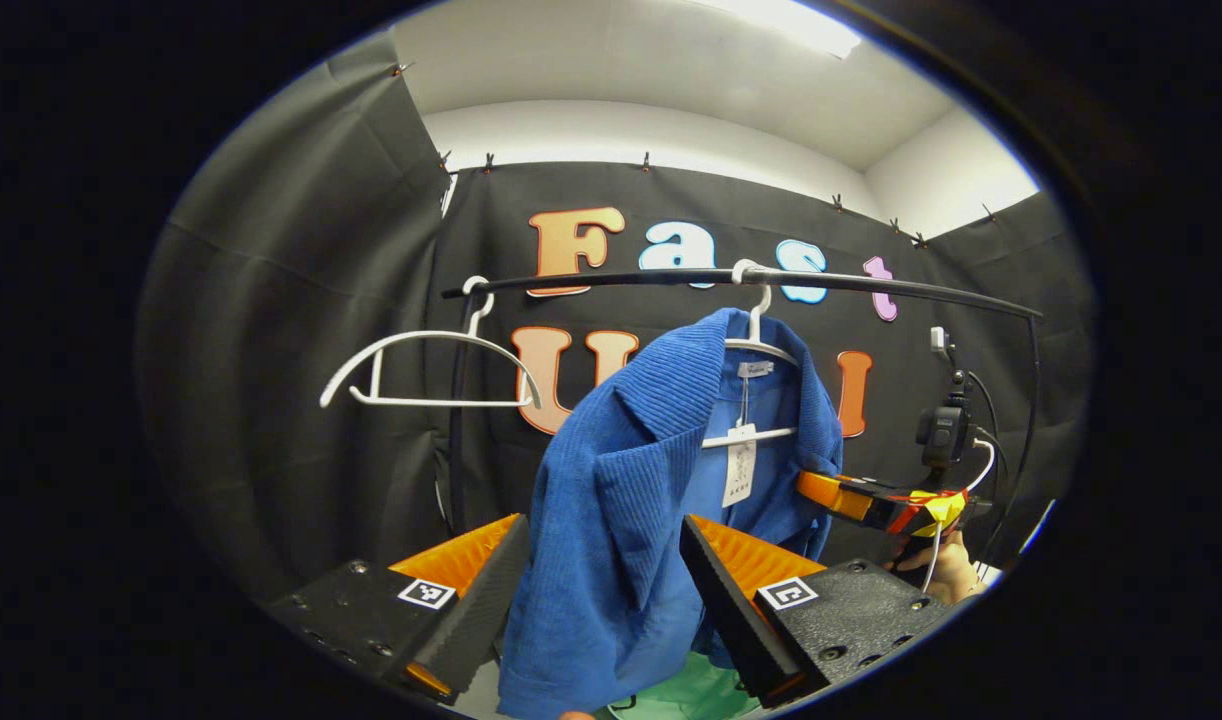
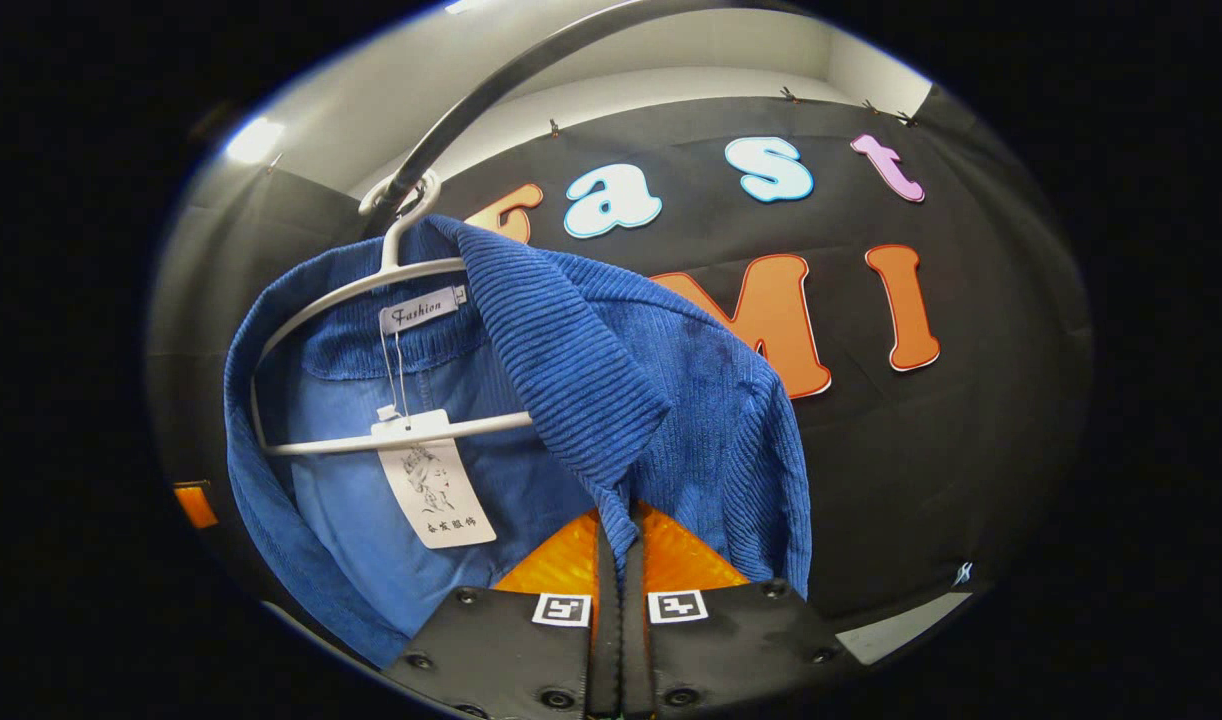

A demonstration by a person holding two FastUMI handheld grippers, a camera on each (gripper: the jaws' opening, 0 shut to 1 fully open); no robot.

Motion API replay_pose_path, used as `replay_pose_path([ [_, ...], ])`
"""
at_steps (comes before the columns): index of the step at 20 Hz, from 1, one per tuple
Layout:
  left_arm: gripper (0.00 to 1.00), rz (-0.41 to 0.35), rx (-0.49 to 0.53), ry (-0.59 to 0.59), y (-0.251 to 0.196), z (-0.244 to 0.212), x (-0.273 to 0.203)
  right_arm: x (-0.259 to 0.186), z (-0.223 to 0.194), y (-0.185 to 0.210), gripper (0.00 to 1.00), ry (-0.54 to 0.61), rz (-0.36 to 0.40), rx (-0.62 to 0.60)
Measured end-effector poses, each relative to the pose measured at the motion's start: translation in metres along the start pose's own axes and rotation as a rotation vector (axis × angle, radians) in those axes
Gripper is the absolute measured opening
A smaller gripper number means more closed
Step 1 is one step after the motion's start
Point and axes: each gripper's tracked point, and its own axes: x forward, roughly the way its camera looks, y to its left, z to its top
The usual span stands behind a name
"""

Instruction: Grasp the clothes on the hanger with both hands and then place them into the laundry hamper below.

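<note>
Between the spread fingers of the left gripper, in the left gripper view, hangs the front edge of a blue corduroy jacket; the cloth falls through the gap, and whether either finger touches it I cannot tell. The jacket hangs on a white hanger hooked over a black rail, with a paper tag dangling at the collar. A second white hanger, bare, hangs farther left on the same rail. Beyond the jacket to the right, the right gripper reaches into the cloth, held by a hand. A patch of green shows below the jacket. From the right gripper view, the right gripper has its fingers pressed together on a fold of the jacket just under the collar, and the cloth rises straight up from the pinch toward the hanger and rail. The tag hangs left of the pinch.
</note>
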Motion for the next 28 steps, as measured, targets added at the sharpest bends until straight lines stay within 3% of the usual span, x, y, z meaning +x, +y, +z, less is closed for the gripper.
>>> replay_pose_path([
  [1,0.95,-0.008,-0.002,0.003,-0.004,-0.001,0.003,-0.002,0.000,0.000,0.01,0.000,0.006,0.002],
  [2,0.95,-0.011,0.000,0.007,-0.006,-0.003,0.005,-0.005,0.000,0.001,0.08,0.001,0.013,0.006],
  [3,0.92,-0.012,0.005,0.013,-0.009,-0.005,0.008,-0.006,0.001,0.001,0.08,-0.001,0.019,0.011],
  [6,0.95,-0.020,0.012,0.013,-0.017,-0.011,0.018,-0.013,0.004,0.000,0.08,0.000,0.036,0.024],
  [20,0.94,0.029,0.032,0.017,-0.010,-0.032,0.075,-0.043,0.025,-0.014,0.07,-0.047,0.127,0.124],
  [21,0.90,0.022,0.039,0.020,-0.010,-0.034,0.078,-0.045,0.027,-0.015,0.07,-0.056,0.131,0.131],
  [24,0.39,0.057,0.045,-0.008,0.003,-0.028,0.081,-0.051,0.041,-0.019,0.07,-0.098,0.147,0.153],
  [26,0.05,-0.007,0.016,-0.015,-0.008,-0.026,0.079,-0.051,0.049,-0.024,0.04,-0.119,0.150,0.161],
  [28,0.02,-0.025,0.019,-0.045,-0.006,-0.014,0.068,-0.053,0.055,-0.028,0.08,-0.123,0.142,0.166],
])
